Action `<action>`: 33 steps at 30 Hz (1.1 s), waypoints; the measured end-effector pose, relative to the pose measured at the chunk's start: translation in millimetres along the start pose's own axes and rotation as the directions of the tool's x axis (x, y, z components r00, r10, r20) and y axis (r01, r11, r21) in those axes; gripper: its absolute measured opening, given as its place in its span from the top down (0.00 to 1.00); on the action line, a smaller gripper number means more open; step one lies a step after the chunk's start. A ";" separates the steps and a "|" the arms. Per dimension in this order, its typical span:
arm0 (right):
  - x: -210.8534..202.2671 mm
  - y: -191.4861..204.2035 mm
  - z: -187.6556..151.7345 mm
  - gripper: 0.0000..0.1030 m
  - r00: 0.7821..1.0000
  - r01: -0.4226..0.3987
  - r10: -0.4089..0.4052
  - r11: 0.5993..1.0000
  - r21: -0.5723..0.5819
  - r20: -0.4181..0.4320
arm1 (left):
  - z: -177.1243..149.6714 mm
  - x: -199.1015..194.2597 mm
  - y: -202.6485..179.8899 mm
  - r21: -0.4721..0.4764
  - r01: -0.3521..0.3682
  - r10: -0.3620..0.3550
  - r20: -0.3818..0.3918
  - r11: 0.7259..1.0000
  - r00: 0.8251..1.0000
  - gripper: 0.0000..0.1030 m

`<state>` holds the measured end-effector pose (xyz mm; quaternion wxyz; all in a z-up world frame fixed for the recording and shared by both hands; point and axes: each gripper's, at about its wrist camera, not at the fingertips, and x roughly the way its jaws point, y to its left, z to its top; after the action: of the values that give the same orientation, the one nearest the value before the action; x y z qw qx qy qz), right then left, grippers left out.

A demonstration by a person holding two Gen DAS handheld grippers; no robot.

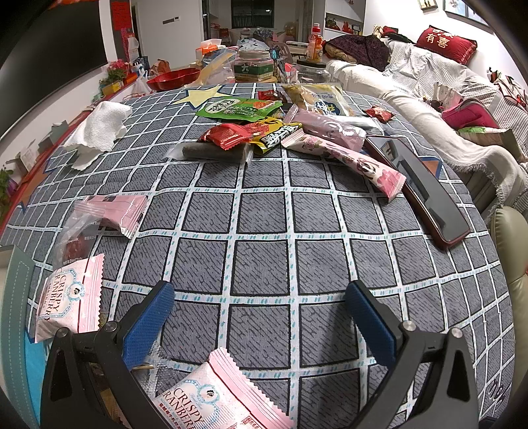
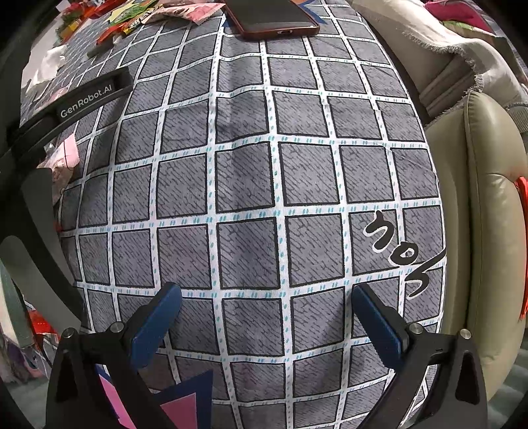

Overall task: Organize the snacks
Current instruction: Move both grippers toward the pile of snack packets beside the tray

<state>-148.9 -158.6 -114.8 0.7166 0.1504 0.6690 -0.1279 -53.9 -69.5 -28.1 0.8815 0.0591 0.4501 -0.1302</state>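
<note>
In the left wrist view a heap of snack packets [image 1: 264,125] lies at the far middle of the checked tablecloth [image 1: 264,231]: green, red, yellow and long pink ones [image 1: 346,158]. Pink cranberry packets lie near me, one at the left [image 1: 66,297] and one under the gripper [image 1: 211,396]; more pink packets [image 1: 112,211] lie behind. My left gripper [image 1: 260,297] is open and empty above the cloth. My right gripper [image 2: 267,297] is open and empty over bare cloth [image 2: 247,165]. The left gripper's body [image 2: 89,99] shows at the right wrist view's left edge.
A dark phone [image 1: 415,188] lies right of the heap; it also shows in the right wrist view [image 2: 274,16]. A white paper towel [image 1: 95,128] lies far left. Jars [image 1: 254,66] and a red bowl [image 1: 171,77] stand at the far edge. A beige chair [image 2: 488,198] and sofa [image 1: 429,99] are right.
</note>
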 end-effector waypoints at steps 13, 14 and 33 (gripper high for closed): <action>4.7 -1.4 16.6 0.00 0.999 -0.001 0.001 1.000 -0.002 -0.040 | -1.4 -1.8 -2.1 0.000 0.000 0.000 0.000 1.000 1.000 0.00; 4.5 -1.2 16.2 0.00 0.999 -0.001 0.001 1.000 -0.002 -0.039 | 0.3 0.5 0.4 -0.001 -0.001 0.001 0.000 1.000 1.000 0.00; 10.9 -2.9 26.3 0.00 0.998 -0.003 0.003 1.000 0.000 -0.069 | 22.9 -49.2 80.4 0.009 0.130 -0.120 -0.323 0.991 0.939 0.00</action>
<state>-125.1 -171.2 -124.2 0.6932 0.1555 0.6932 -0.1214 -41.0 11.2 24.1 0.7851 0.0643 0.5887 -0.1814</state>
